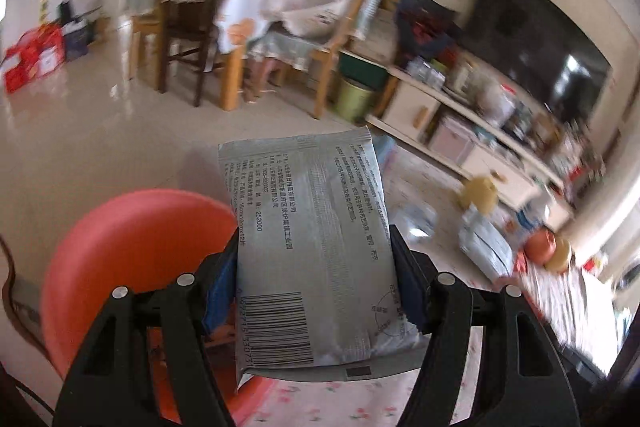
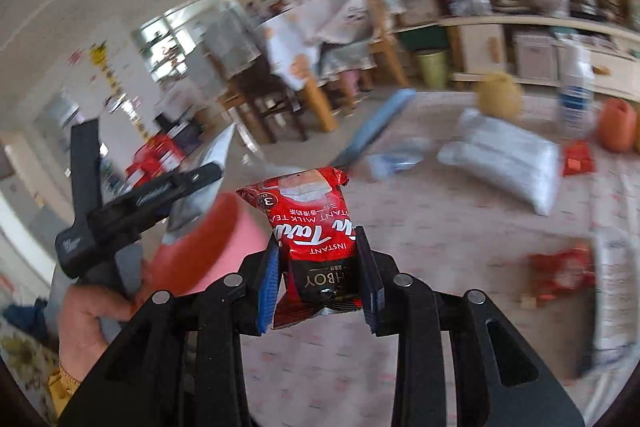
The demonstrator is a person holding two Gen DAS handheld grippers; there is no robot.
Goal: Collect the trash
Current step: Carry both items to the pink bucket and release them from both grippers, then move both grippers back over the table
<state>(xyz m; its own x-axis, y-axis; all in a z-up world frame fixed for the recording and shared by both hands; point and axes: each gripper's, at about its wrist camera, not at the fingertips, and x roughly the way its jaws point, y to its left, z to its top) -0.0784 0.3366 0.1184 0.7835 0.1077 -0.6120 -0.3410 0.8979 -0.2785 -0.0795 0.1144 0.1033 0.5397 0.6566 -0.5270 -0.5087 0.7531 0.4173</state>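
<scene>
The largest thing in play was the pink bin (image 1: 136,267), seen just below and to the left of the left gripper (image 1: 314,279), and in the right wrist view as a pink rim (image 2: 224,239) left of the right gripper (image 2: 318,267). One bin was counted. It was judged to be the place for the trash, so the step in hand was taken to be the carrying of both loads over its mouth.

The left gripper was closed on one silver sachet (image 1: 316,247), held upright between the blue pads (image 1: 220,291), barcode downward. The right gripper was pinching one red milk tea packet (image 2: 316,239) at its middle, the packet standing up between the pads.

For the step to be done well, each gripper would best be brought fully over the rim before the grip is loosened, and one released at a time, since the light sachet could be expected to flutter or catch on the edge.

On the floral table (image 2: 460,247), further litter was left: one white bag (image 2: 504,163), at least two red wrappers (image 2: 560,267), though blur made the count uncertain. One orange fruit (image 1: 540,247) was also seen.
</scene>
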